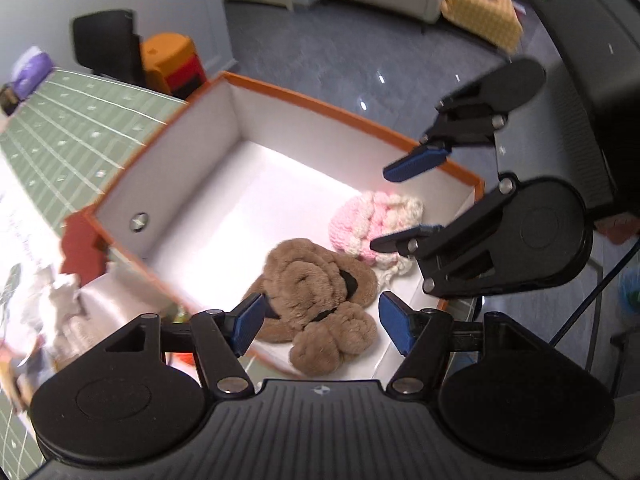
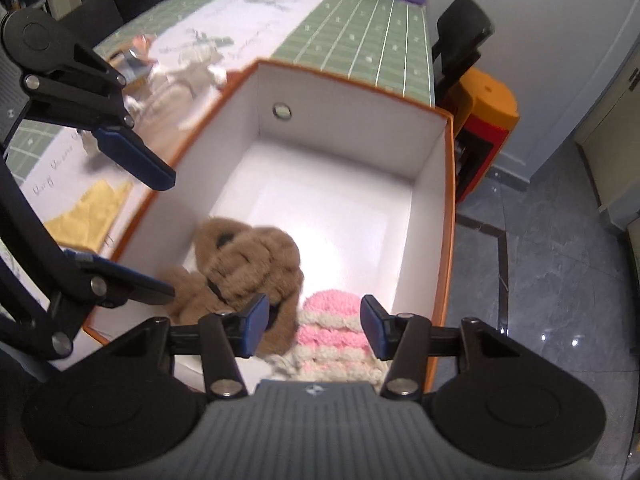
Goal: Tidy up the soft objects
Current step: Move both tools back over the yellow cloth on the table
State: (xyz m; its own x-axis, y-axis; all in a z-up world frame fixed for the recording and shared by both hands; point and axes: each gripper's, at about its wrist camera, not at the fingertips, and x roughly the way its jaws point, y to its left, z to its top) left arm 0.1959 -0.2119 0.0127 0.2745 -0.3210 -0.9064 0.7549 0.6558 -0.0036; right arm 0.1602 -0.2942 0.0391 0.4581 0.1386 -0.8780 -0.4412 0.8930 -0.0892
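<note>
The left gripper hangs over the near corner of the box with its blue pads spread wide and nothing between them. Directly beyond its fingertips, down on the white floor of the box, lies the brown plush toy (a floppy, curly-furred thing with a dark collar). The right gripper is likewise spread wide and holds nothing; it hovers above the pink-and-white knitted hat, which lies under and just past its pads. In the left wrist view the right gripper shows from the side, over the box's right end, with the knitted hat below it. The two soft things lie side by side and touching, both in the same end of the box, whose far half is bare white. The box, orange outside, sits on the bench, which wears a green checked cloth. Beside the box on the bench lie a yellow cloth and some blurred pale items.
</note>
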